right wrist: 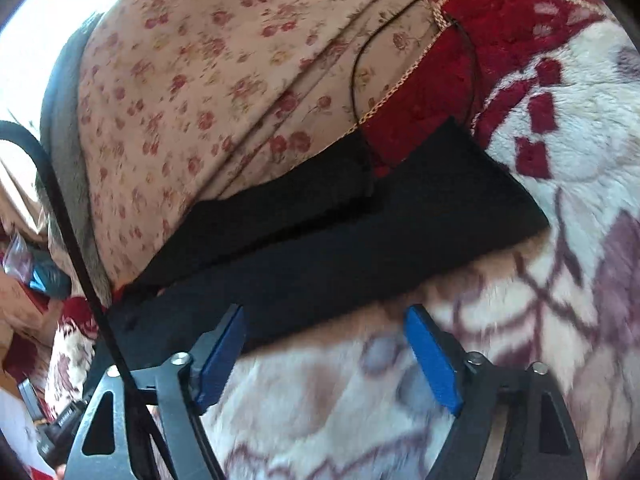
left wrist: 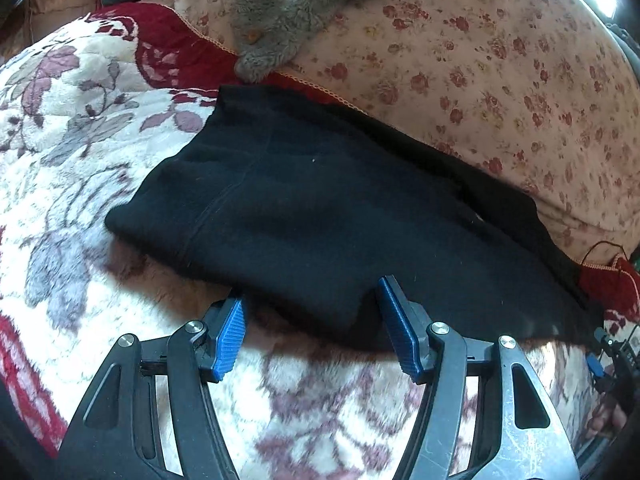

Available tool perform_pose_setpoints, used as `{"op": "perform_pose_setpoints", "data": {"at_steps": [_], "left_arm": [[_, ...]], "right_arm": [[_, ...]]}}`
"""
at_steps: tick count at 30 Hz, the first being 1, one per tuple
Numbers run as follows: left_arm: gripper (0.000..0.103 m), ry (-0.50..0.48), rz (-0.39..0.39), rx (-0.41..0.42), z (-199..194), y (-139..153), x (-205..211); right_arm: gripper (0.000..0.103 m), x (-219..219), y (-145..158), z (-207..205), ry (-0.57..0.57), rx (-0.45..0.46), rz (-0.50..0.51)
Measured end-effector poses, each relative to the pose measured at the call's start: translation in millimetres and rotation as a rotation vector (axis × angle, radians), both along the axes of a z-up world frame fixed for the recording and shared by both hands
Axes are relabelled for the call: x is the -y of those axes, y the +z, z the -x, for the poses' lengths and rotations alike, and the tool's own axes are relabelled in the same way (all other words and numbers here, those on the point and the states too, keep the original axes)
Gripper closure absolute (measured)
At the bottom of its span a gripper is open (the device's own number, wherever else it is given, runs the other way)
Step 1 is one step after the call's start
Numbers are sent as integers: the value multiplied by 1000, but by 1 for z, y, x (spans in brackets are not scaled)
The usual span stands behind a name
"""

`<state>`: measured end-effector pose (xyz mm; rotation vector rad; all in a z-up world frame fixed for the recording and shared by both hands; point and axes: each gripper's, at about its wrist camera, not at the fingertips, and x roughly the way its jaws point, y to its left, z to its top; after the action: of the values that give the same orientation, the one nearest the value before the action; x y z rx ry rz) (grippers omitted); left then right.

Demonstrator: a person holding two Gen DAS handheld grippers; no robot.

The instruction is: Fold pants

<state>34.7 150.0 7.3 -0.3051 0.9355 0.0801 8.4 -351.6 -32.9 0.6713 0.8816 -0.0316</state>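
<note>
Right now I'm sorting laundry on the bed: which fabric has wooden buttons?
The grey fleecy garment, lying on the small-flowered cover; the black pants show none.

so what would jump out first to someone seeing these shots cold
The black pants stand out, lying stretched across a fluffy white and red floral blanket, their far edge against a pink flowered quilt. Next come the blue pads of the left hand-held gripper and right hand-held gripper, each open at the near edge of the pants. A grey fuzzy garment with buttons lies on the quilt behind.
</note>
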Motion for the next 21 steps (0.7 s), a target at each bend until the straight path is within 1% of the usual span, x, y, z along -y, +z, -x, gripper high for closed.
{"op": "perform_pose_setpoints", "data": {"at_steps": [2, 3, 4, 5, 6, 8, 9, 11, 12, 15, 21], "left_arm": [[41, -5, 3, -13, -10, 0, 1], [41, -6, 5, -20, -14, -1, 1], [41, -7, 7, -25, -18, -1, 1], [41, -9, 11, -29, -23, -1, 0], [41, -9, 18, -35, -26, -1, -1], [42, 0, 51, -51, -33, -2, -7], [58, 7, 66, -47, -34, -1, -9], [82, 16, 75, -42, -37, 0, -14], [87, 8, 83, -43, -38, 0, -15], [92, -15, 83, -38, -39, 3, -16], [93, -49, 85, -5, -30, 24, -22]], "right_arm": [[36, 8, -4, -10, -21, 6, -28], [38, 12, -6, -14, -32, 4, -38], [46, 16, -7, -17, -47, 5, -48], [59, 19, -9, -20, -64, 8, -56], [66, 22, -10, -22, -82, 4, -57], [87, 27, -13, -22, -110, 1, -69], [90, 31, -14, -21, -124, 7, -87], [95, 33, -14, -18, -131, 17, -101], [96, 32, -13, -16, -128, 19, -92], [99, 28, -6, -13, -113, 31, -56], [99, 23, 12, 1, -95, 61, -42]]}}
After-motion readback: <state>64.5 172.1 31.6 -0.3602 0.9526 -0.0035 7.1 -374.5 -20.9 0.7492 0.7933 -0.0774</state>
